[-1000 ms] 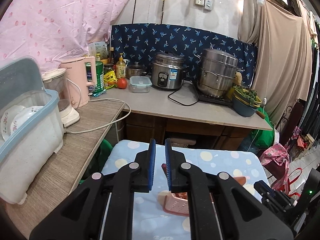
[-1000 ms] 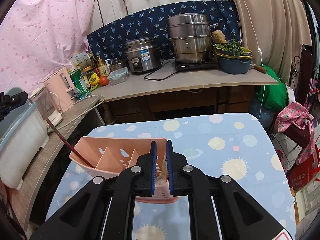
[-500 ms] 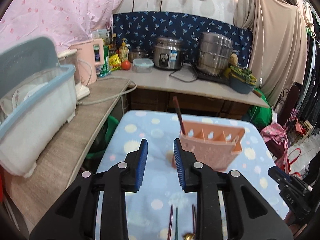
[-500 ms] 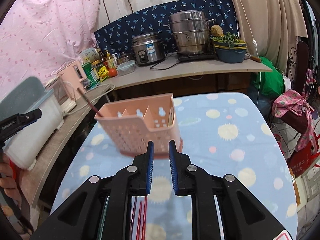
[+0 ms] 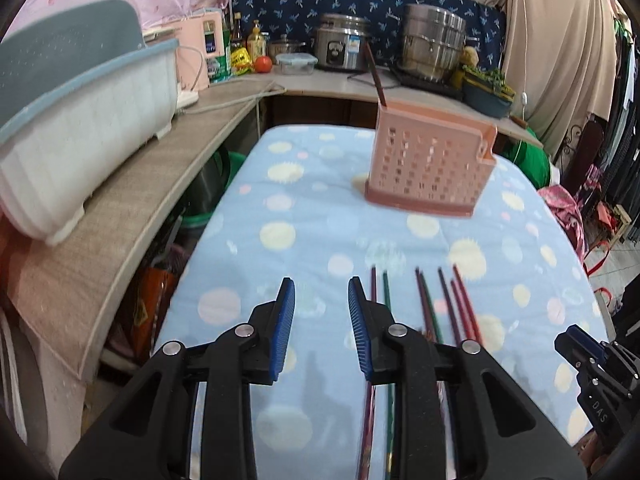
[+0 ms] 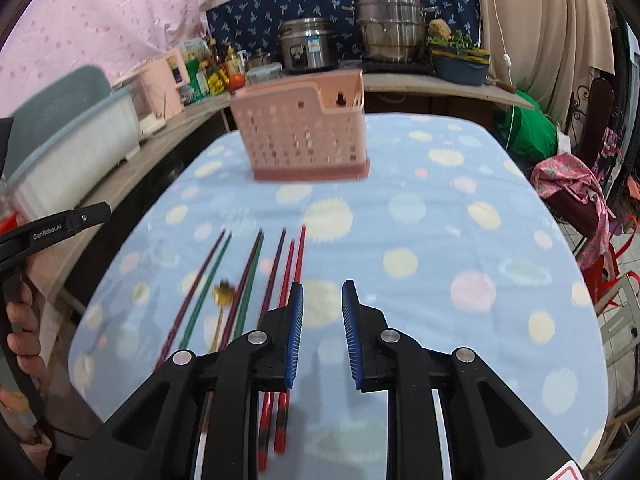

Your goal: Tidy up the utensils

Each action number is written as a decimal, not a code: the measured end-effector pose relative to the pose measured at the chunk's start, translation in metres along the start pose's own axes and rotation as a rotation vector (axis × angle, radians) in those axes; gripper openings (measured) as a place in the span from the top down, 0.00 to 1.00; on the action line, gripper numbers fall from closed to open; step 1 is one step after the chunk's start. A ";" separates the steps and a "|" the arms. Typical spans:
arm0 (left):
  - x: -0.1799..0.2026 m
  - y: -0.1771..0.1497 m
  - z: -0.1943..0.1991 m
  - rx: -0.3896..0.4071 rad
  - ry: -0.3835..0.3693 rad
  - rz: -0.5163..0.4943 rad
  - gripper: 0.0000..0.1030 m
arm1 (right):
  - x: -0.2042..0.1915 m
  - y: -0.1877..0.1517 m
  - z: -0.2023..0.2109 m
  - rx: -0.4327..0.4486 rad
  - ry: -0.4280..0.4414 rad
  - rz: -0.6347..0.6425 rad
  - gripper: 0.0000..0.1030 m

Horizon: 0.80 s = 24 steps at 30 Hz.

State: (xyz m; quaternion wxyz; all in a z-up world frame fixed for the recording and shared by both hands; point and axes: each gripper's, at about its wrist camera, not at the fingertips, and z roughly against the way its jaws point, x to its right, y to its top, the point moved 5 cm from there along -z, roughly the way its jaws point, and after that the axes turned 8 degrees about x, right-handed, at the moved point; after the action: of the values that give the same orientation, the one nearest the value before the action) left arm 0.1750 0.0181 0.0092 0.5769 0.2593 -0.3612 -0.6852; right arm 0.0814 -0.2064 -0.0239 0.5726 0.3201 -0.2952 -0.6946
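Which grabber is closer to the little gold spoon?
Left, though only just. The gold spoon lies among the chopsticks. The left gripper hovers over that bundle's left side; the right gripper sits past the bundle's right edge, jaws open.

Perforated plastic basket (image 6: 304, 132), fleecy tablecloth (image 6: 420, 232)

Our left gripper (image 5: 321, 290): jaws apart, nothing between pads, held low, pointing forward. Our right gripper (image 6: 322, 294): jaws parted, empty, likewise low. Our left hand (image 6: 22, 320) wraps gripper handle.
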 end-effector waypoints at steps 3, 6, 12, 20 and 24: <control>0.001 -0.030 0.000 -0.040 0.003 -0.016 0.74 | -0.005 -0.025 -0.001 -0.037 0.000 0.015 0.80; 0.002 -0.055 0.000 -0.073 0.010 -0.036 0.74 | -0.009 -0.044 -0.003 -0.067 0.003 0.019 0.80; 0.004 -0.087 0.002 -0.121 -0.009 -0.040 0.73 | -0.013 -0.066 -0.004 -0.099 0.006 0.004 0.80; 0.006 -0.103 0.005 -0.141 -0.032 -0.031 0.67 | -0.021 -0.074 -0.007 -0.116 0.019 0.011 0.80; 0.008 -0.109 0.004 -0.155 -0.037 -0.034 0.67 | -0.023 -0.079 -0.011 -0.130 0.018 0.017 0.82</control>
State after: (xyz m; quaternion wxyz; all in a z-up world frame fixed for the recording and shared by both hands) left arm 0.1050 0.0193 -0.0748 0.5769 0.2073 -0.3132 -0.7254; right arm 0.0452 -0.1709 -0.0899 0.6006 0.2861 -0.2470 -0.7045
